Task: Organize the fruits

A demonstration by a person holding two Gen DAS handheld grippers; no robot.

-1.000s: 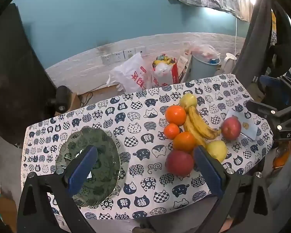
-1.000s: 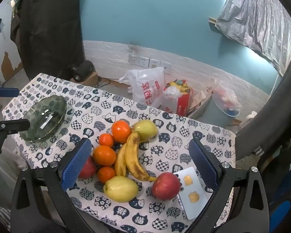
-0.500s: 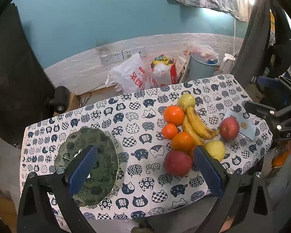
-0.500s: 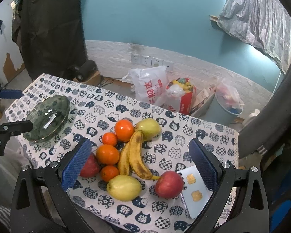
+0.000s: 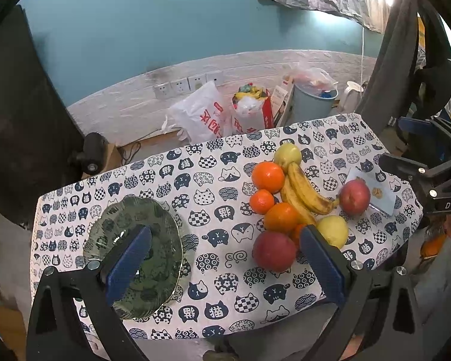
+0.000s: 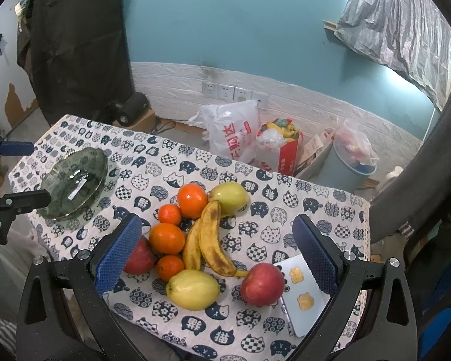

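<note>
A pile of fruit lies on the cat-print tablecloth: two bananas, several oranges, two red apples and two yellow-green pears. The fruit also shows in the left wrist view, with a red apple nearest. A green glass plate sits empty at the table's left; it also shows in the right wrist view. My left gripper is open and empty above the near table edge. My right gripper is open and empty above the fruit.
A white phone-like slab lies by the right apple. Behind the table stand plastic bags, a red carton and a blue bin. A dark coat hangs at the right.
Both grippers have drawn slightly back and up from the table, so the fruit and plate look a little smaller. Nothing on the table has moved.
</note>
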